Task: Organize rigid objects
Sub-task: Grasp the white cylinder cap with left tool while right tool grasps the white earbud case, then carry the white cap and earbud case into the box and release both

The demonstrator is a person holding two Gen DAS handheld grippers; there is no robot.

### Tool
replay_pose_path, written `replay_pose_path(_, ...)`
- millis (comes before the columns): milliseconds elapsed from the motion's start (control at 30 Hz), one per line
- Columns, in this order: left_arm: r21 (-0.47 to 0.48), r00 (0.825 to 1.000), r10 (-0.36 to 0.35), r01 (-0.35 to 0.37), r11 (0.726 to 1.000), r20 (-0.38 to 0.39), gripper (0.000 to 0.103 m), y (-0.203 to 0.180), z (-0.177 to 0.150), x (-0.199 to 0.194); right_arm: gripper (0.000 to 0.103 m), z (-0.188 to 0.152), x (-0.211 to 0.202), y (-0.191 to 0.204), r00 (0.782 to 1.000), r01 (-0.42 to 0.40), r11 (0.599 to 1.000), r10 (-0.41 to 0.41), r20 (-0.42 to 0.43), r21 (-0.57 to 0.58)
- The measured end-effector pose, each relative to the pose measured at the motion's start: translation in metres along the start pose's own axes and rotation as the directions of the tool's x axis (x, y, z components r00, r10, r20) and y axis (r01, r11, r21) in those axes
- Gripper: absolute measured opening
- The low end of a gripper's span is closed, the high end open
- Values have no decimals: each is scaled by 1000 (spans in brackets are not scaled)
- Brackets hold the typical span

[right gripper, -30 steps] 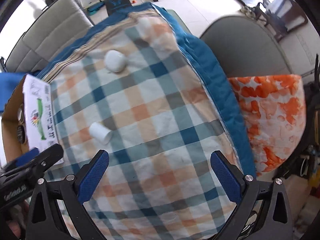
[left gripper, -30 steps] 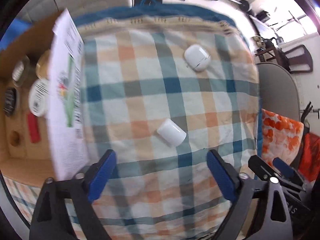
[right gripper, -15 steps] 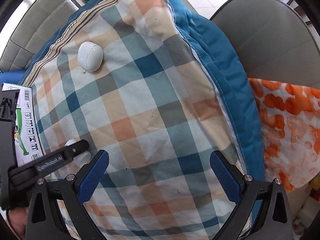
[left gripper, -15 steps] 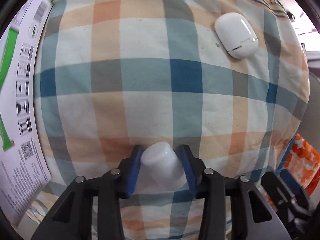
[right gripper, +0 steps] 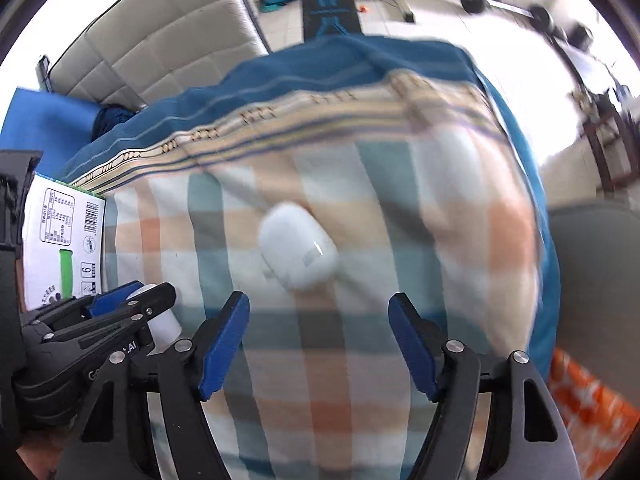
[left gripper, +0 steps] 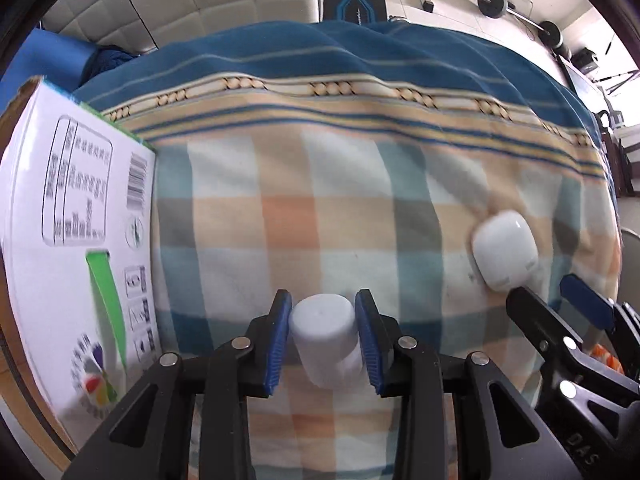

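Note:
My left gripper [left gripper: 323, 320] is shut on a small white cylinder [left gripper: 324, 332], held just above the checked cloth [left gripper: 320, 220]. It also shows at the left of the right wrist view, where the left gripper [right gripper: 132, 300] holds the cylinder [right gripper: 162, 320]. A white rounded case [right gripper: 296, 254] lies on the cloth, just ahead of my open, empty right gripper [right gripper: 320, 312]. In the left wrist view the case [left gripper: 504, 256] lies at the right, with the right gripper [left gripper: 556, 300] right behind it.
A cardboard box with a white printed flap [left gripper: 76, 248] stands at the left edge of the cloth. A grey chair [right gripper: 600, 280] and an orange patterned cushion [right gripper: 588, 392] are at the right. A padded headboard [right gripper: 160, 48] lies behind.
My left gripper closed on the white cylinder and lifted it, tilting up. My right gripper moved in low toward the white case, which now sits just ahead of its fingers.

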State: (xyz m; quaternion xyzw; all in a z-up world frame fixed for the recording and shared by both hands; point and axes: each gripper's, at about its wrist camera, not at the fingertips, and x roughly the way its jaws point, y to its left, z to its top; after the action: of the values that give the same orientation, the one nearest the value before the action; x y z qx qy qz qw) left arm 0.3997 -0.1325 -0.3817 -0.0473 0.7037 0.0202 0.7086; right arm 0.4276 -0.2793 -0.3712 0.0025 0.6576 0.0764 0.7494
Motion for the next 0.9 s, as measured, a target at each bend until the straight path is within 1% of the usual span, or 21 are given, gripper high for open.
replay_pose_path(67, 5, 1000, 1, -1, 1000, -2, 30, 3, 5, 2, 73, 13, 14, 13, 999, 38, 998, -39, -16, -57)
replay_pose_path(100, 6, 1000, 6, -6, 1000, -4, 30, 3, 6, 4, 70, 17, 22, 17, 998, 55, 996, -57, -30, -75)
replay_pose_path(133, 7, 1000, 6, -6, 1000, -9, 30, 3, 4, 5, 64, 21, 32, 20, 995, 80, 993, -85, -56, -88)
replay_pose_path(167, 6, 1000, 7, -7, 1000, -16, 30, 4, 3, 8, 60, 24, 40, 21, 993, 83, 993, -90, -77, -88)
replay_pose_path(200, 6, 1000, 8, -8, 1000, -22, 30, 7, 7, 7, 59, 25, 43, 21, 992, 84, 993, -91, -82, -83)
replay_pose_path(267, 13, 1000, 11, -11, 1000, -25, 30, 11, 8, 9, 53, 30, 46, 24, 987, 132, 988, -138, -76, -83)
replay_pose_path(333, 24, 1000, 18, -17, 1000, -23, 30, 10, 6, 9, 32, 33, 49, 28, 983, 160, 984, -166, -78, -72)
replay_pose_path(400, 33, 1000, 16, -15, 999, -22, 30, -9, 1, 15, 26, 34, 48, 24, 983, 154, 987, -158, -94, -55)
replay_pose_path(467, 44, 1000, 12, -11, 999, -17, 30, -15, 0, 11, 25, 33, 47, 18, 986, 117, 993, -118, -120, -15)
replay_pose_path(533, 50, 1000, 6, -6, 999, -15, 30, -13, 9, 11, 25, 30, 44, 10, 988, 75, 997, -70, -136, 27)
replay_pose_path(600, 63, 1000, 1, 0, 998, -11, 30, -22, 9, 7, 25, 25, 40, 2, 989, 17, 996, -4, -146, 92)
replay_pose_path(667, 75, 1000, -6, 7, 997, -6, 30, -24, 3, 1, 25, 19, 34, -4, 988, -24, 991, 44, -148, 131)
replay_pose_path(767, 91, 1000, -21, 21, 996, 4, 29, -23, -3, -8, 25, 8, 25, -7, 986, -58, 984, 83, -146, 167)
replay_pose_path(900, 121, 998, -50, 46, 992, 30, 29, -29, -18, -31, 25, -8, 7, -3, 987, -76, 980, 100, -129, 182)
